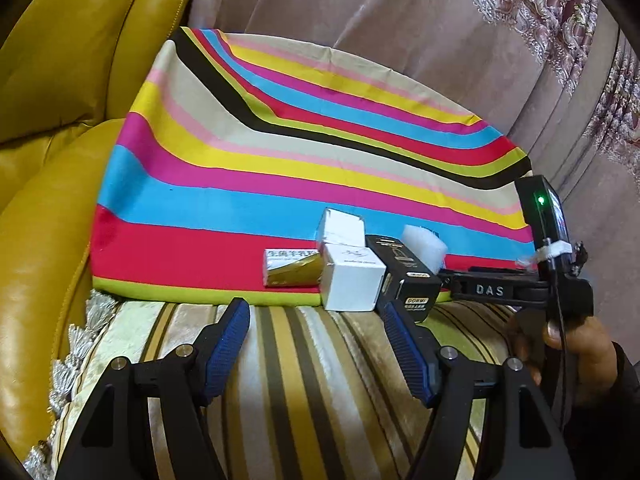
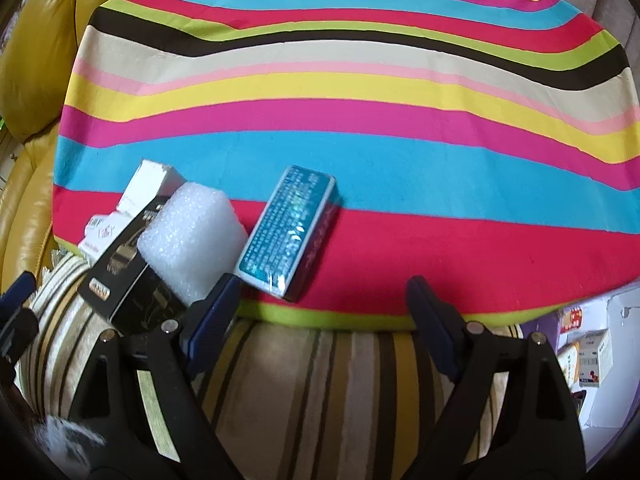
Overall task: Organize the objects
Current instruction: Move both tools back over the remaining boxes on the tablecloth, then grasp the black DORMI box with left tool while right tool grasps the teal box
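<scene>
Small boxes lie in a row along the near edge of a rainbow-striped cushion (image 1: pixel 240 168). In the left wrist view: a gold box (image 1: pixel 290 268), a white box (image 1: pixel 352 280) with another white box (image 1: pixel 340 226) behind it, a black box (image 1: pixel 406 276), and a white foam block (image 1: pixel 424 246). My left gripper (image 1: pixel 314 320) is open and empty, just in front of the white box. In the right wrist view, a teal box (image 2: pixel 290 232) lies on the cushion (image 2: pixel 360 120), right of the foam block (image 2: pixel 192 236) and the black box (image 2: pixel 132 276). My right gripper (image 2: pixel 324 300) is open and empty, in front of the teal box.
The cushion rests on a striped beige-and-olive cloth (image 1: pixel 312 392). A yellow leather sofa (image 1: pixel 60 120) stands on the left and a mauve curtain (image 1: pixel 440 40) behind. More small boxes lie in a white carton (image 2: pixel 596 356) at the lower right.
</scene>
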`<state>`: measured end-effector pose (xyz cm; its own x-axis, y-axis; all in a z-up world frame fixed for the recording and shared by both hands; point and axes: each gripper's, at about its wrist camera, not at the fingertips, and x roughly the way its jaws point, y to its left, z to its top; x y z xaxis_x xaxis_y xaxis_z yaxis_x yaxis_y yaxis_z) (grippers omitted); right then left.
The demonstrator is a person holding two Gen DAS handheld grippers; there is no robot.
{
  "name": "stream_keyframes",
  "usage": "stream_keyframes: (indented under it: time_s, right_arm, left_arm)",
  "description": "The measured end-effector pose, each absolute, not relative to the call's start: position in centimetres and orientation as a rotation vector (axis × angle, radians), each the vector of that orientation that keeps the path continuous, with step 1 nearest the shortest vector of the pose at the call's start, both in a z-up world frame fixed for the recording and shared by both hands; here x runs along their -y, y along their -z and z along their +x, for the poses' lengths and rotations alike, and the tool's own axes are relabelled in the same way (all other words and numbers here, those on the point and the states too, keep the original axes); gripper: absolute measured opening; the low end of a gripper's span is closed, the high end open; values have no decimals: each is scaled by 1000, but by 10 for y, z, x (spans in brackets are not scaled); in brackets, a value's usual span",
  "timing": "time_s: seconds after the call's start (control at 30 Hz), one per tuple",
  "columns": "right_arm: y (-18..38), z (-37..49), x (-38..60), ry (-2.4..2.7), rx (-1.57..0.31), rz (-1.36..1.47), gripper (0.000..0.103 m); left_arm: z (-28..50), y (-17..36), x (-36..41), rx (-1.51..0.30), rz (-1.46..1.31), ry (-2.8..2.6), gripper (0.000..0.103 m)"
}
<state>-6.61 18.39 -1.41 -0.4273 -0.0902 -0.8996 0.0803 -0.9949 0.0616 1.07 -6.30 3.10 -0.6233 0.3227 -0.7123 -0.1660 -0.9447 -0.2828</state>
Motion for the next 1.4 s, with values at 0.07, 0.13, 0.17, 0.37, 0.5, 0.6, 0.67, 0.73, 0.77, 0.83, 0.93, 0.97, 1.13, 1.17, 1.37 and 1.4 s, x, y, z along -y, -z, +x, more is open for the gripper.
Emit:
stream_keyframes:
  time_s: [0.07,0.13,0.17,0.37,0.5,0.6,0.67,0.73,0.77,0.83,0.93,0.97,1.13,1.17,1.37,1.4]
  right_arm:
    - [13,-72,-183,2583,14,1614,87]
    - [12,-77,-180,2592,8,1610,87]
    - [12,-80,-178,2595,5,1611,87]
    - [19,-98,-177,2605,11,1640,87]
    - [26,-111,-176,2603,16,1663,87]
    - [27,-118,-180,2610,48,1670,87]
    - [27,-118,-185,2617,65,1676,87]
    - [27,-121,-187,2620,77,1679,87]
    - [28,-121,-188,2618,73,1679,87]
    - [29,-123,-185,2601,32,1681,89]
    - [30,-124,-180,2572,-45,1674,91]
    - [31,-124,-178,2568,-65,1671,92]
    - [32,-126,-176,2563,-154,1646,93]
    - [33,-127,-176,2557,-150,1643,93]
    - [31,-122,-178,2567,-153,1617,92]
    - [31,-120,-176,2566,-155,1606,90]
  left_arm:
    - [8,-32,60,278,-1189,-2589,70]
    - [5,-32,55,271,-1196,-2584,70]
    - [2,-31,53,269,-1205,-2583,70]
    - [-9,-33,38,269,-1210,-2552,70]
    - [-12,-32,22,263,-1242,-2507,70]
    - [-15,-28,10,283,-1294,-2450,70]
    - [-19,-24,4,275,-1336,-2428,70]
    - [-23,-20,-1,280,-1373,-2405,70]
    - [-25,-19,-3,284,-1380,-2395,70]
    - [-29,-18,-9,264,-1399,-2395,70]
    - [-37,-14,-16,242,-1439,-2417,70]
    - [-41,-12,-17,240,-1457,-2424,70]
    - [-49,-3,-18,258,-1492,-2439,45]
    - [-50,-2,-18,261,-1496,-2440,42]
    - [-47,-3,-18,254,-1476,-2463,41]
    - [-47,-4,-18,253,-1470,-2471,40]
